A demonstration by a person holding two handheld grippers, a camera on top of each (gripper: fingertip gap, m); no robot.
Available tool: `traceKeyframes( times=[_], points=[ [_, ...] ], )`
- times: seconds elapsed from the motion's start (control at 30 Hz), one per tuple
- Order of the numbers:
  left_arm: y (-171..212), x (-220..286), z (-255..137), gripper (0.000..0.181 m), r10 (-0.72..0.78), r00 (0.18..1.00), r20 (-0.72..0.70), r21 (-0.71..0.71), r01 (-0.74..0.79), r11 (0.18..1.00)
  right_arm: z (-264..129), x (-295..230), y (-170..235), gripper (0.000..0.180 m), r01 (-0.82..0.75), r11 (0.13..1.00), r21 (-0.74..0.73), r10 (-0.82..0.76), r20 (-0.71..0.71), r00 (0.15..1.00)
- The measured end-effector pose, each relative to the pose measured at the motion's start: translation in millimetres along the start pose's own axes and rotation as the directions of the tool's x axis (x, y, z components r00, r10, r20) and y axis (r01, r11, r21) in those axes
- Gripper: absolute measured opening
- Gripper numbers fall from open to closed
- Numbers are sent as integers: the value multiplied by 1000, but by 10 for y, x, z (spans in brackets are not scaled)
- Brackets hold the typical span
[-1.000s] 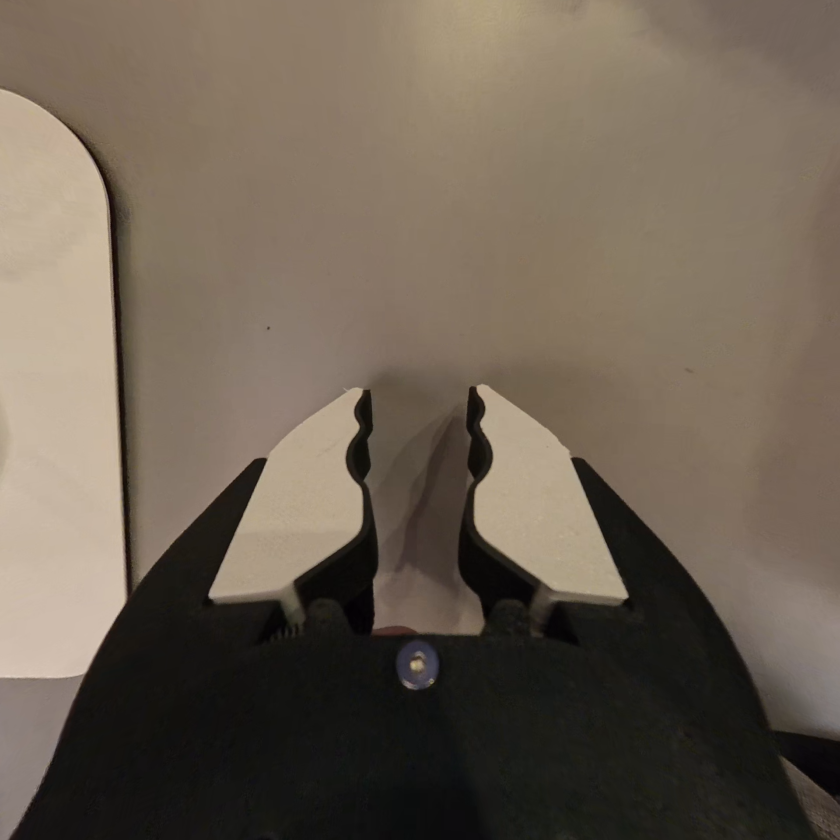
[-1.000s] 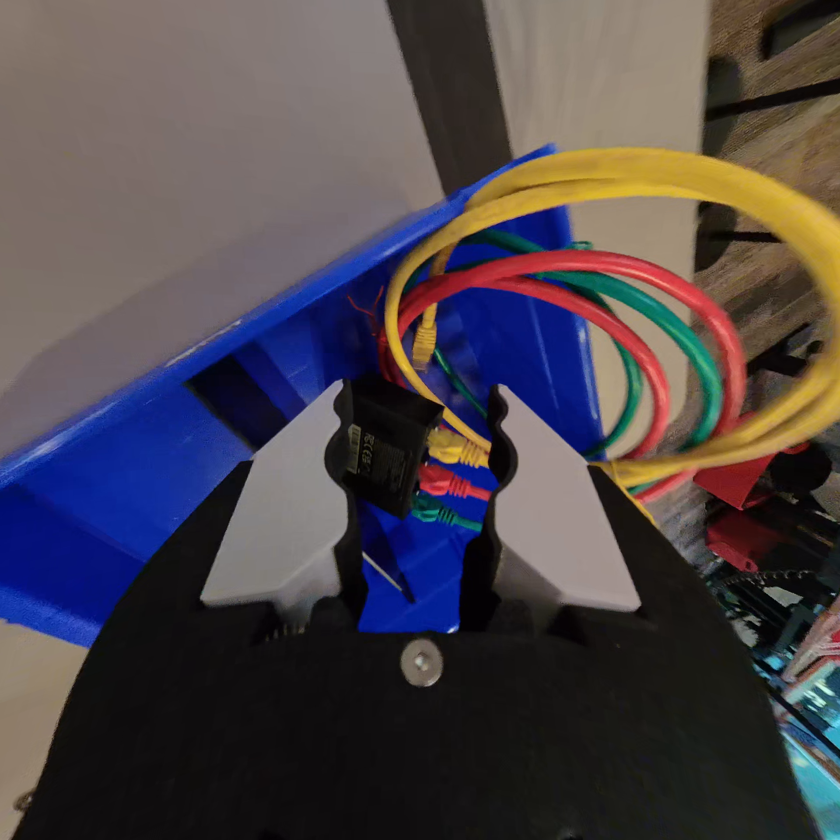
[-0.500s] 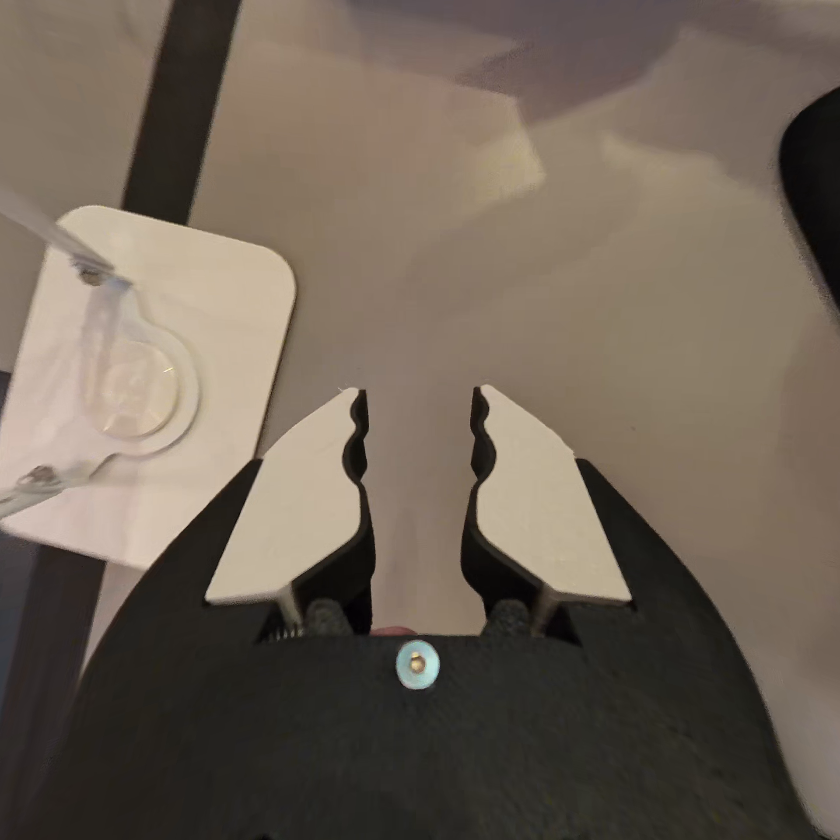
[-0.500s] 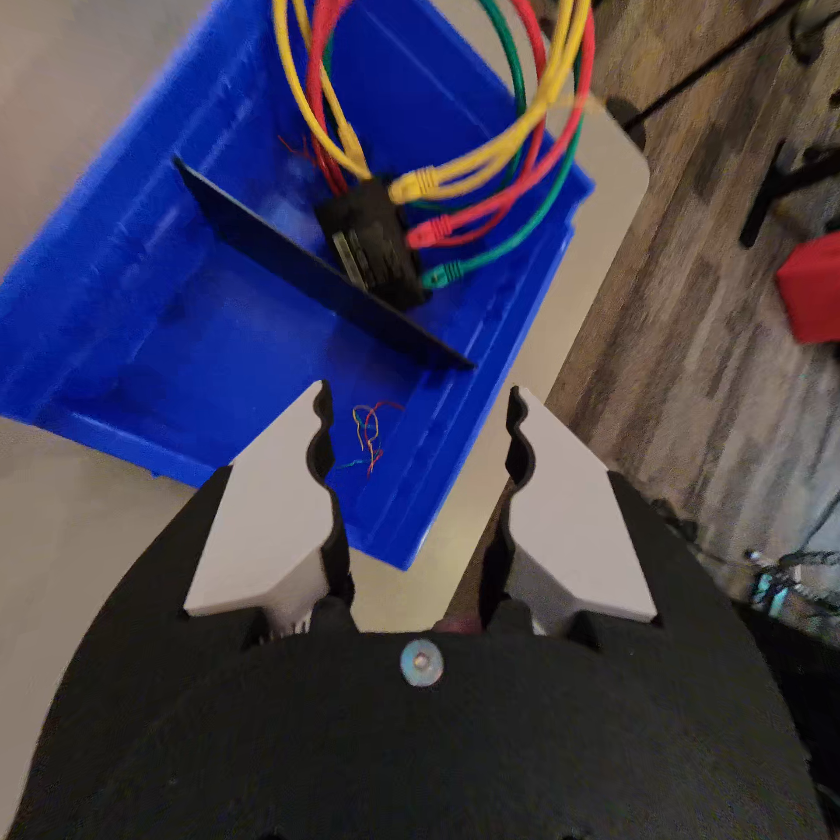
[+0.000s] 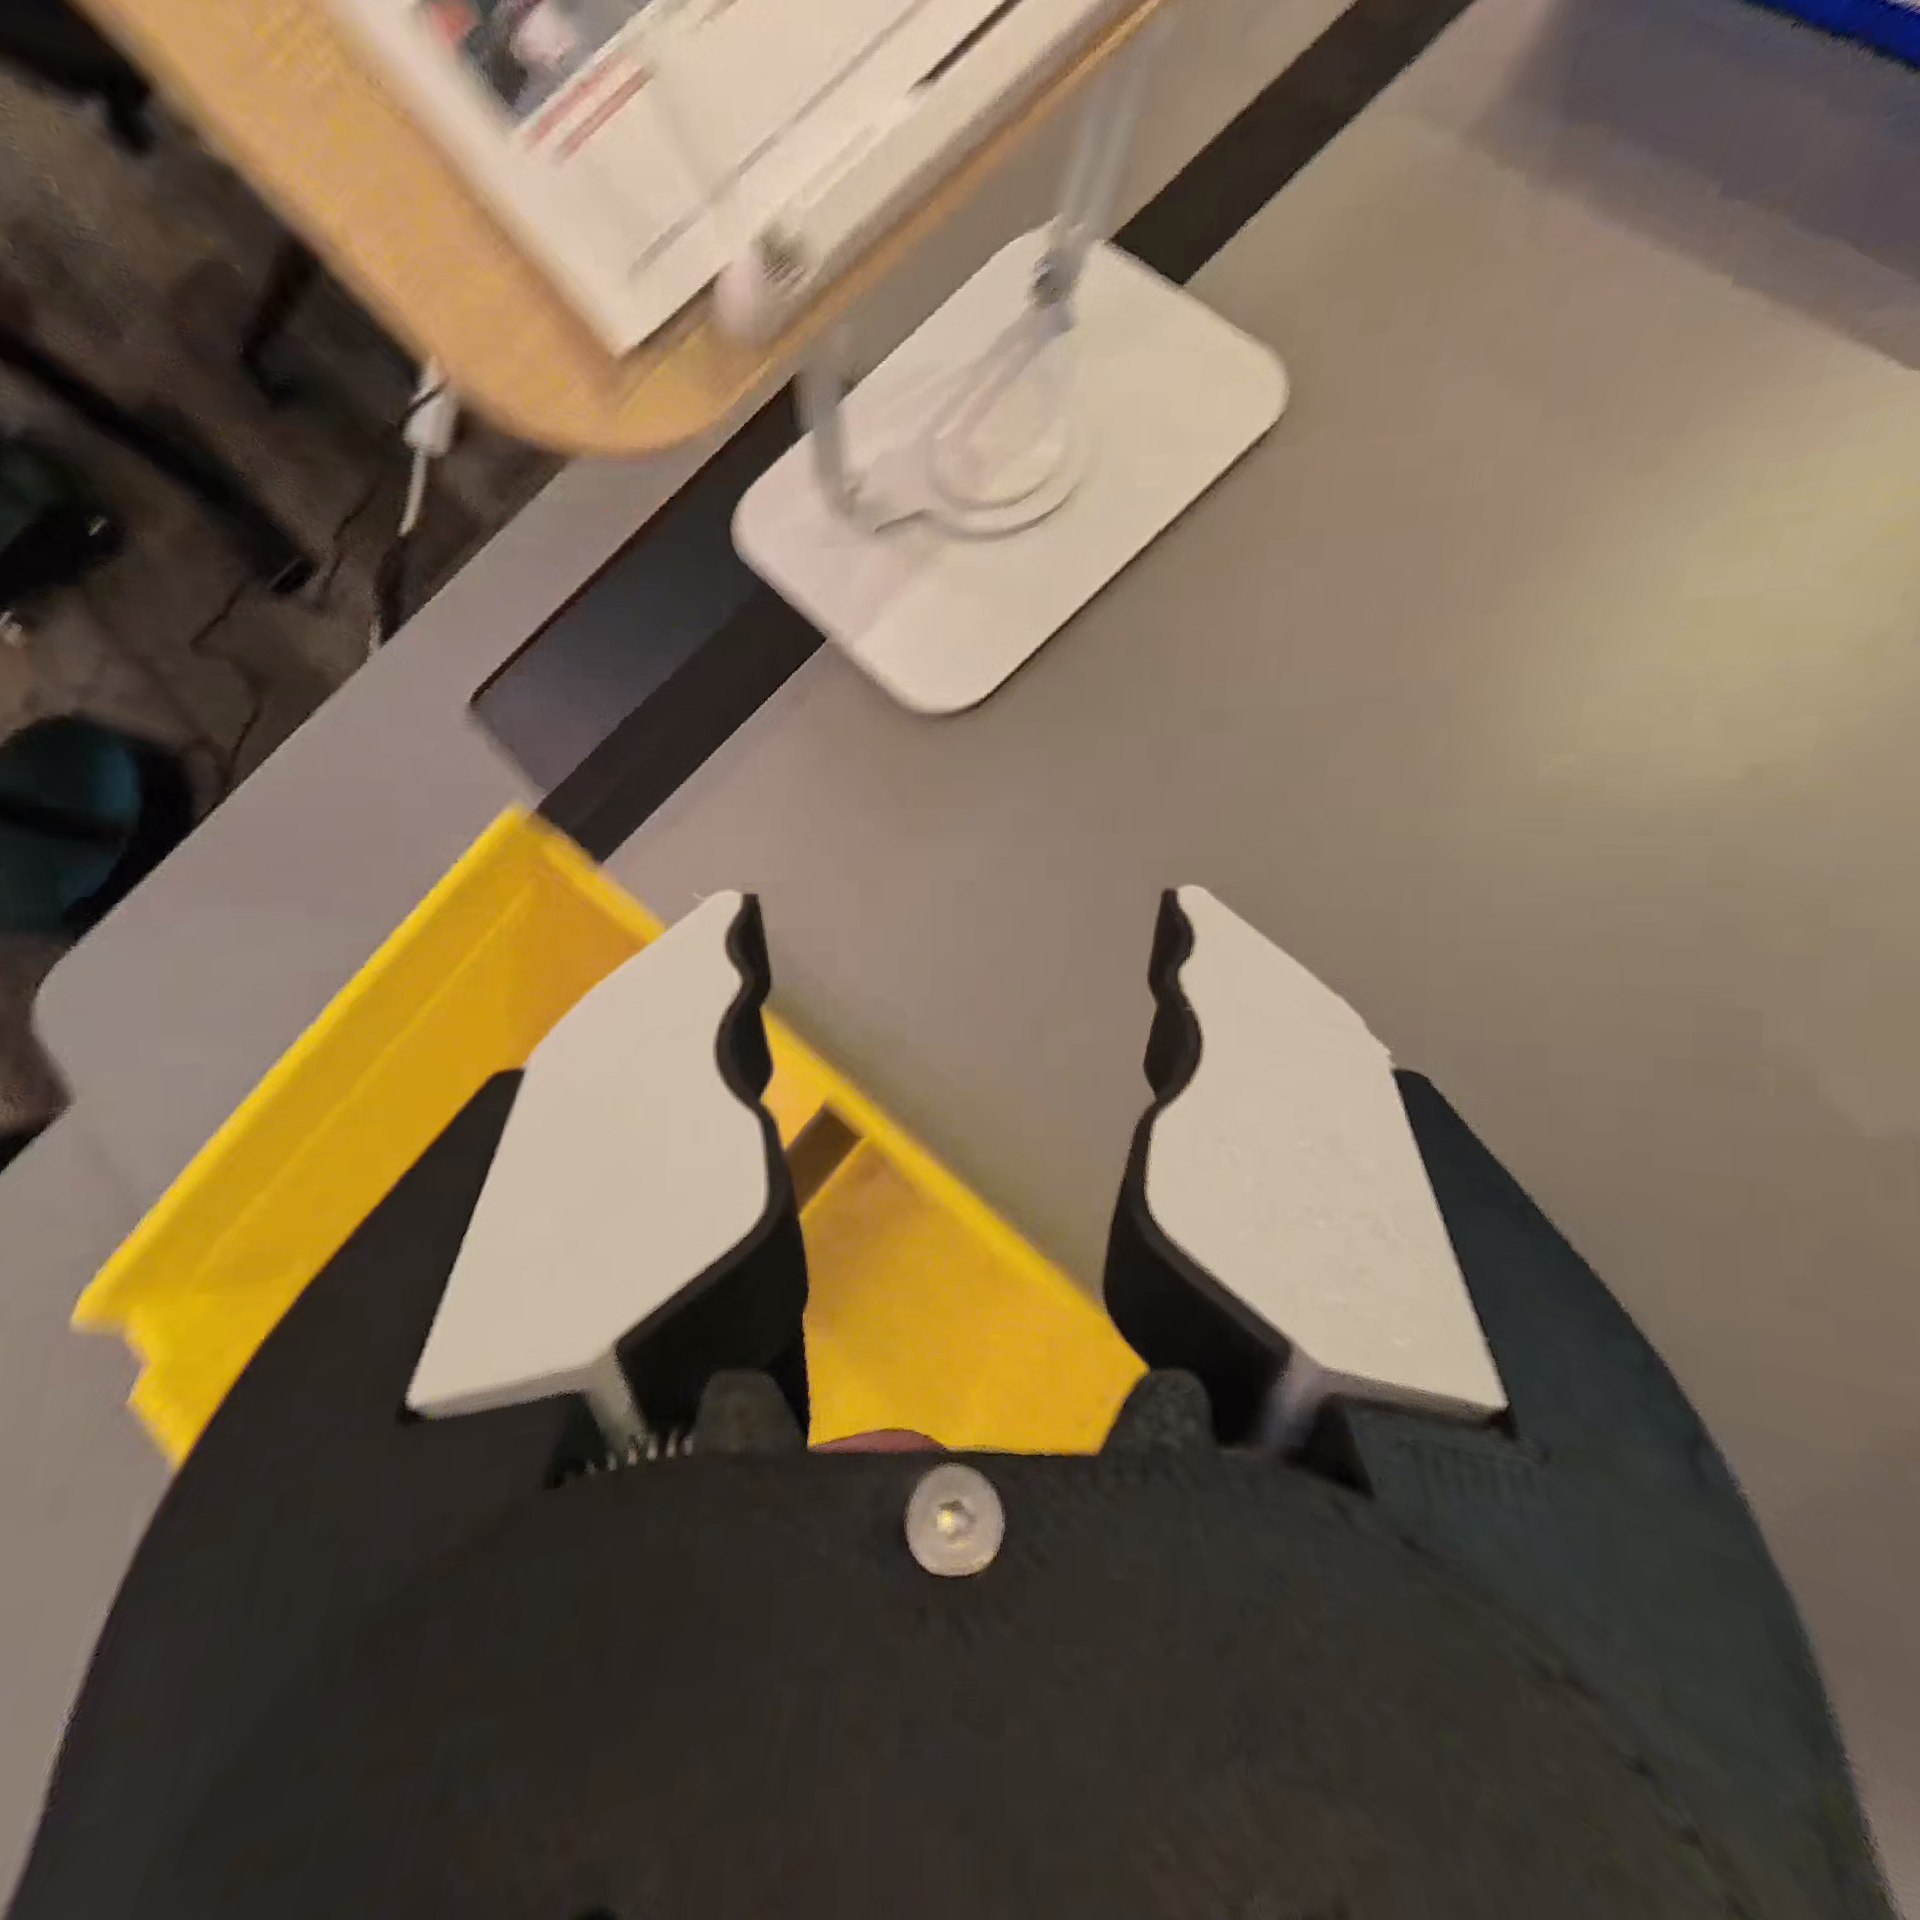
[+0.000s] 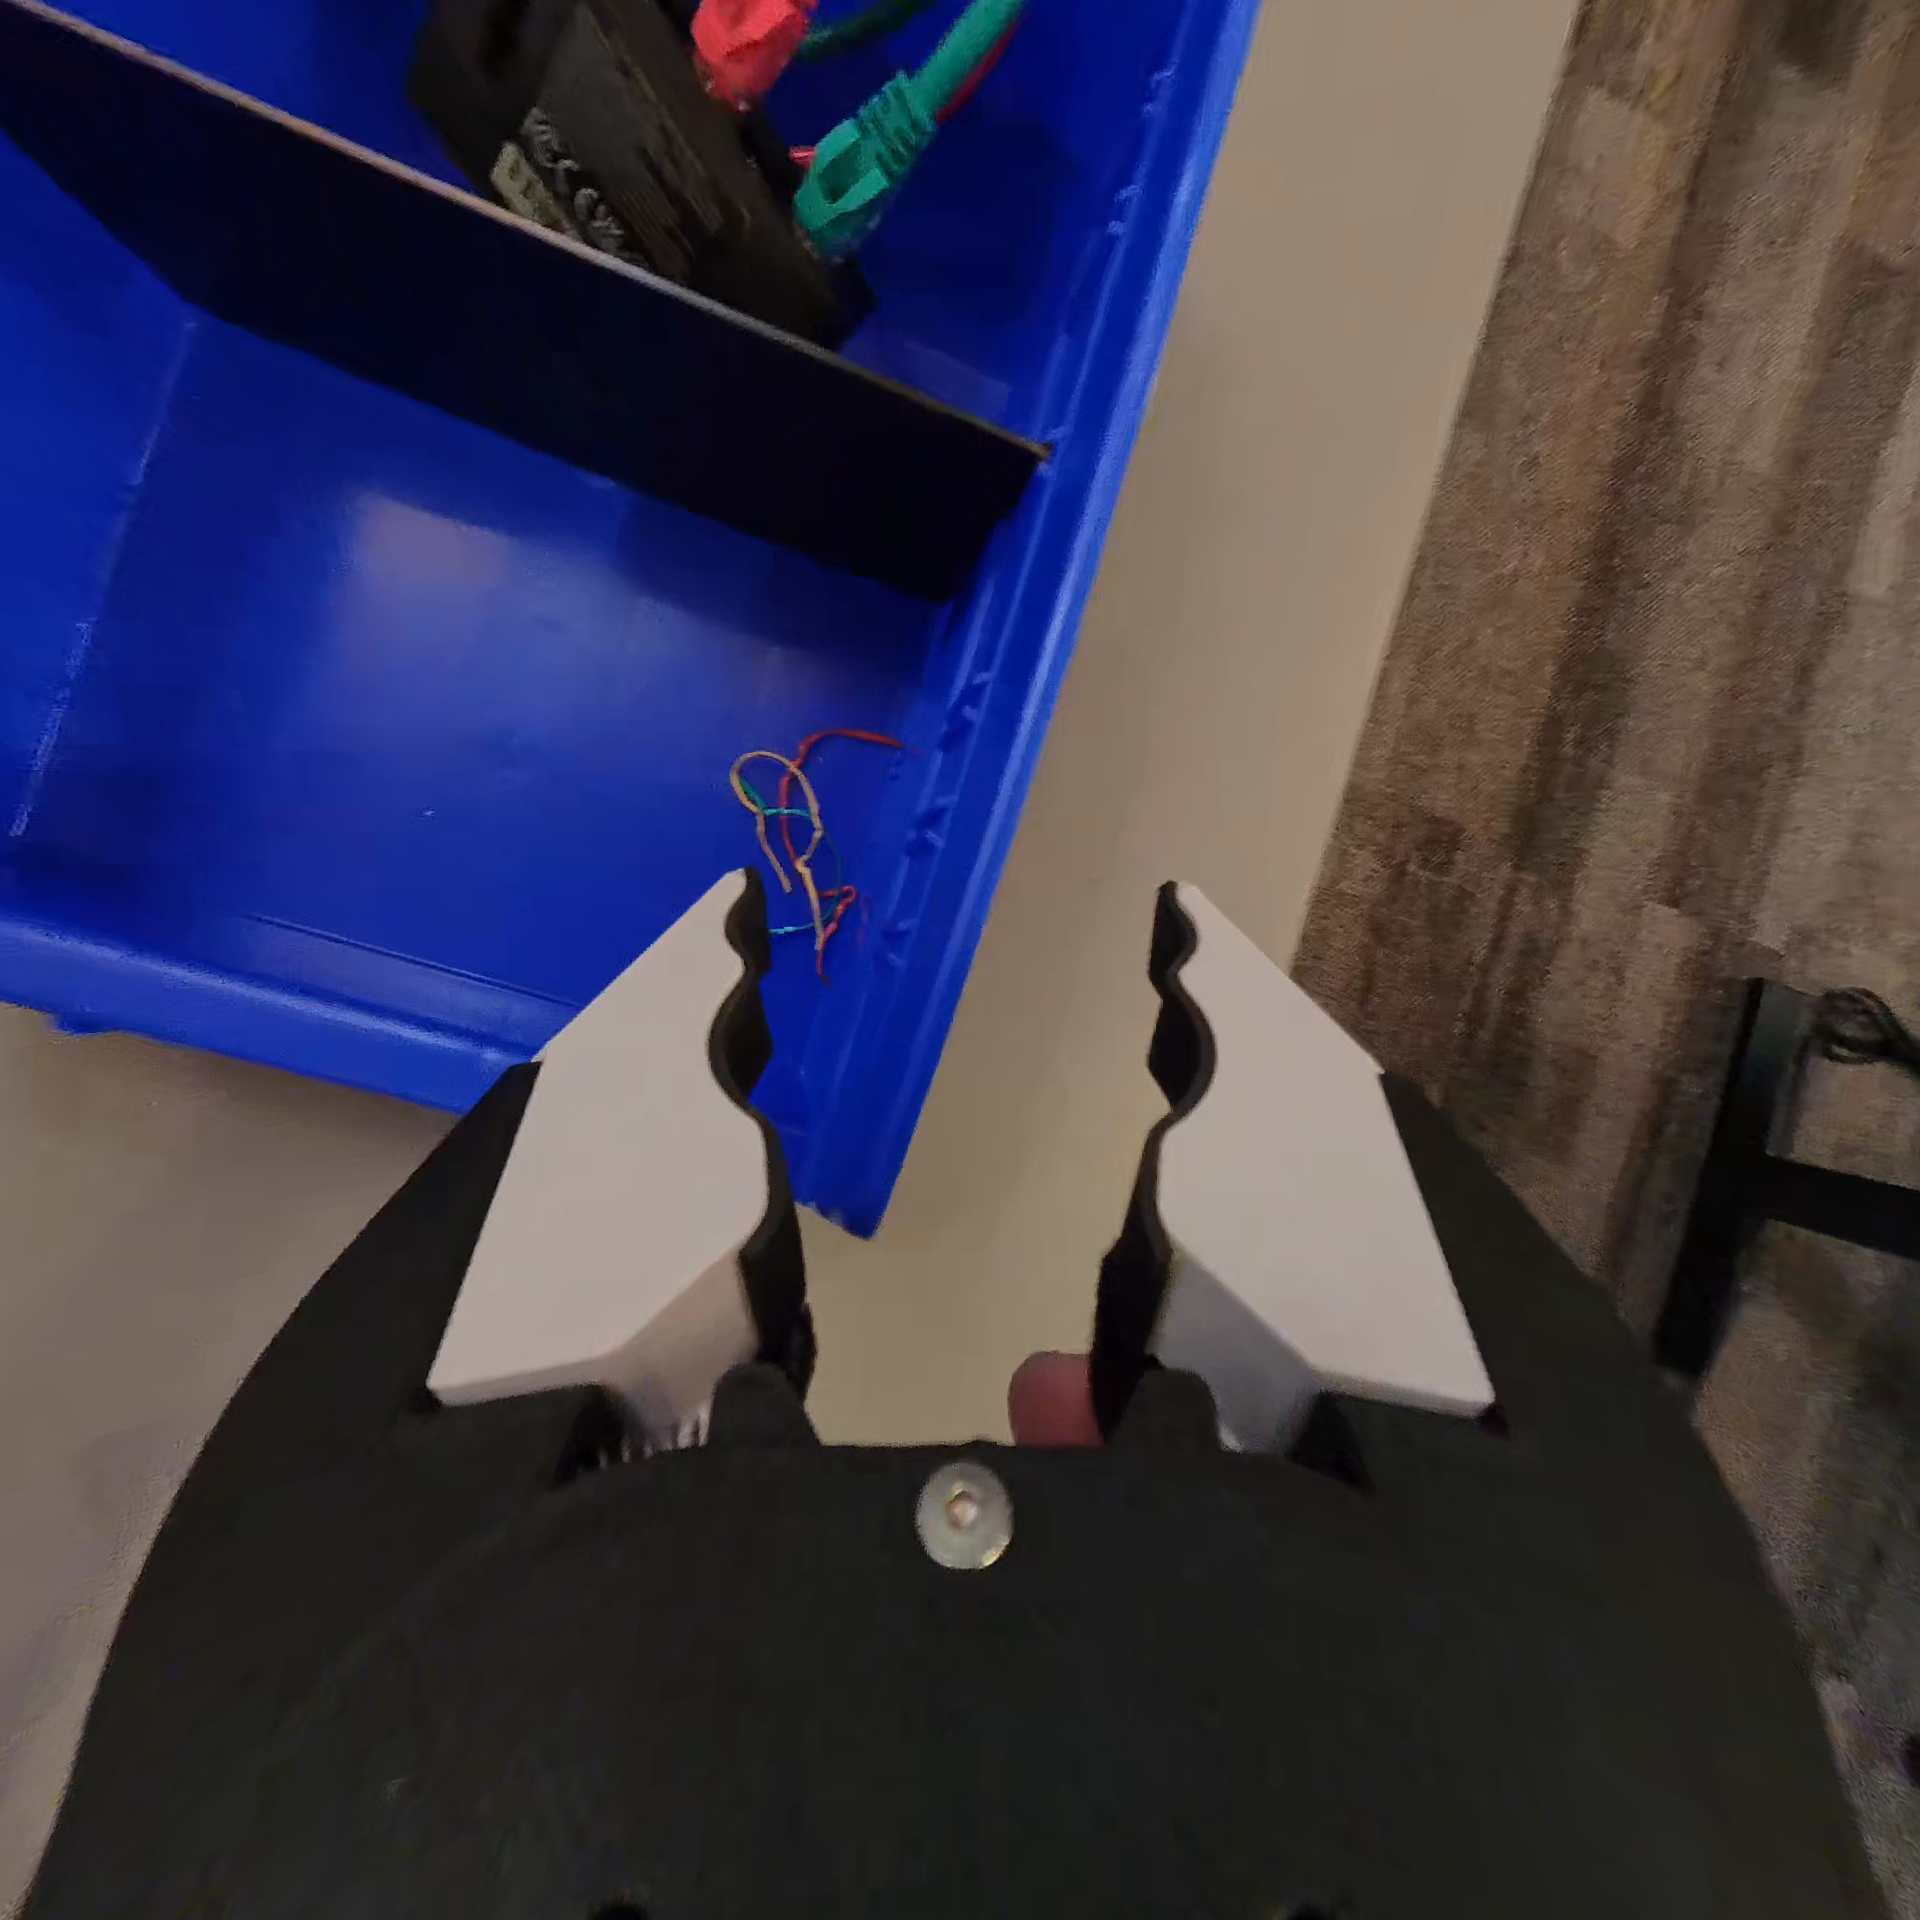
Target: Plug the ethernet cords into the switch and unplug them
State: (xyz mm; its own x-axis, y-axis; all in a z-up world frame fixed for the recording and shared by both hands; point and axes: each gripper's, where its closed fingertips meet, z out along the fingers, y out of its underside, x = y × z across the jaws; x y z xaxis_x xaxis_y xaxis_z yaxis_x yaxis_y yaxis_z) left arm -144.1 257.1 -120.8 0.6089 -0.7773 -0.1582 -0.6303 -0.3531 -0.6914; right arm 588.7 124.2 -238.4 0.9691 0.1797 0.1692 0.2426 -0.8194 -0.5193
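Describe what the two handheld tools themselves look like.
Both look alike. The left tool and right tool each have a wide matte black body with a round silver screw at its centre, and two pale grey wedge-shaped fingers lined with wavy black pads. No cables, markings or sleeves show.

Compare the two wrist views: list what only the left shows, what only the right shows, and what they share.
Left wrist only: a yellow bin, a white stand base, a wooden table with papers.
Right wrist only: a blue bin with a black divider, the black switch, red plug, green plug, loose wire scraps, carpet.
Both: the grey tabletop, and an open, empty gripper, left gripper and right gripper.
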Motion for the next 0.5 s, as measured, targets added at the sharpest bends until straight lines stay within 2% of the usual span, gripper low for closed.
traceKeyframes(
  times=[0.07, 0.2, 0.27, 0.33, 0.37, 0.5],
  points=[
    [295, -259, -208, 77, -72, 993, 89, -11, 73, 997, 49, -112, -11, 62, -5, 1000, 22, 4, 73, 997],
    [985, -600, -566, 91, -213, 953, 215, -33, 225, 974, 123, -199, -16, 44, -3, 999, 34, -1, 112, 994],
    [1342, -723, -715, 93, -262, 922, 285, -39, 284, 958, 163, -186, -1, 41, 10, 1000, 21, -11, 87, 996],
    [1706, -827, -833, 100, -302, 889, 345, -57, 341, 938, 200, -169, 27, 30, 29, 1000, 1, -29, 56, 998],
    [1860, -869, -875, 102, -331, 871, 362, -49, 373, 926, 218, -183, 46, 23, 32, 999, -11, -32, 58, 998],
    [2312, -976, -917, 105, -442, 813, 378, -7, 480, 877, 224, -263, 24, 21, -6, 1000, 5, 6, 78, 997]
  ],
)
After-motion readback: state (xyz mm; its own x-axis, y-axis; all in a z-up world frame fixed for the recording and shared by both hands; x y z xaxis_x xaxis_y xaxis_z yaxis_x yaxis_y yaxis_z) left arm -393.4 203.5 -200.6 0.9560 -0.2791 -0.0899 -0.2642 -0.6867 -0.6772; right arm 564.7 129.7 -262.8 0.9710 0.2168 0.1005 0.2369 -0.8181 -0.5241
